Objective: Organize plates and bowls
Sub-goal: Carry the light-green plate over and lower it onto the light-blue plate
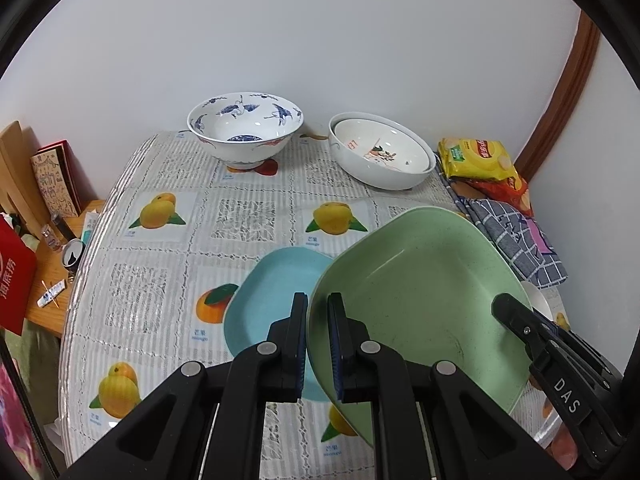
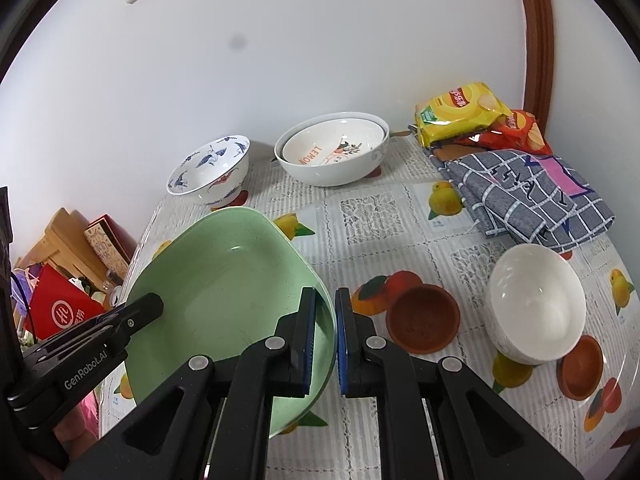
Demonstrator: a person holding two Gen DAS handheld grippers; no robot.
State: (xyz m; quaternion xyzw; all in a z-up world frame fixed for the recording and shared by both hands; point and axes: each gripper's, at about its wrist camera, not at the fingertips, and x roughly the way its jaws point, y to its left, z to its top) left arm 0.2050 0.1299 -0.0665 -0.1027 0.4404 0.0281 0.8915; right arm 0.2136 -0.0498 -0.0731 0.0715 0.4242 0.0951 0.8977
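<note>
Green plate [image 1: 420, 292] rim between both jaws, seemingly pinched

Black gripper [image 1: 318, 344] — blue pads (silver rivets).

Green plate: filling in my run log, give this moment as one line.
left gripper: shut on square speckled green plate | right gripper: shut on opposite rim | plate: tilted above square blue plate

We see both fisheye views evenly and softly lit, sharp at centre. Edges curve strongly and fall into black vignette. Small glare spots sit on the white bowl [image 2: 536, 304] and green plate [image 2: 228, 280]; the wall [image 2: 320, 40] carries a faint grey smudge.
</note>
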